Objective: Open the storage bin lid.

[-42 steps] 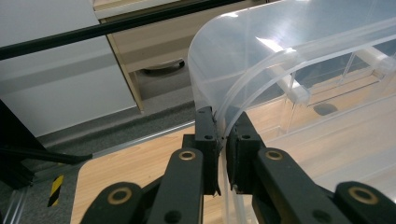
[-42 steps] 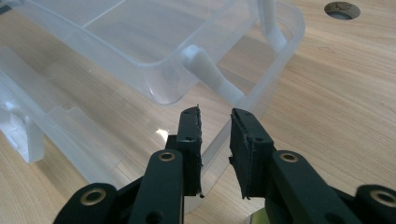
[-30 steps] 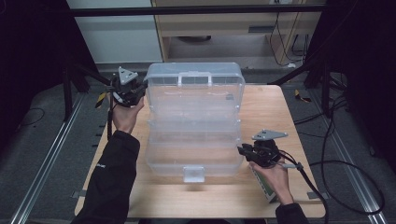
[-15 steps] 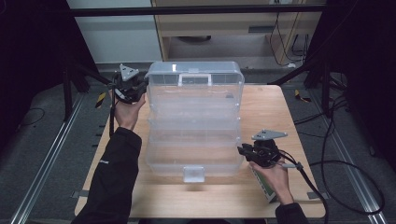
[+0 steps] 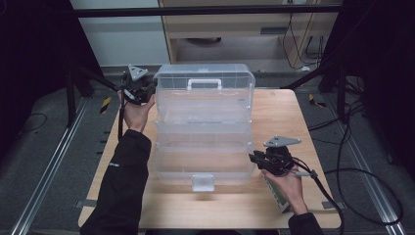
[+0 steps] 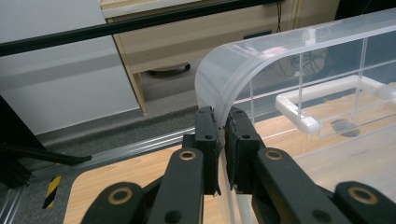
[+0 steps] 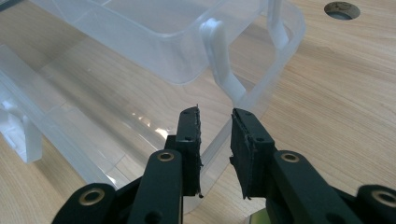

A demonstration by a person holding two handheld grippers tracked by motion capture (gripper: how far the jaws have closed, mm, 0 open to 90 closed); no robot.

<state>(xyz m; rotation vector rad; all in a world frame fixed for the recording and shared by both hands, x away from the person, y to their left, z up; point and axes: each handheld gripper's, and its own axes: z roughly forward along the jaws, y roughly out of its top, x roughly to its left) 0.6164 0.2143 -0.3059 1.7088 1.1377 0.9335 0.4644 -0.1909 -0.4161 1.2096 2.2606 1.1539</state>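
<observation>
Box [image 5: 203, 132], clear and opened out, is set mid-table [image 5: 274, 215], its far-left lid edge pinched by the left claw [image 6: 222, 133], while its near-right corner is straddled, ungripped, by the part-open right claw [image 7: 215, 128].

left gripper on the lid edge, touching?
Touching. Left gripper view: the left gripper has both pads clamped on the clear lid at its corner edge.

Left tool [image 5: 147, 89] on box lid [image 5: 205, 93]

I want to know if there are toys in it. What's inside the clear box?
Nothing shows inside the box: through its clear walls you see only the wooden table. The lid stands open. No part looks covered.
</observation>
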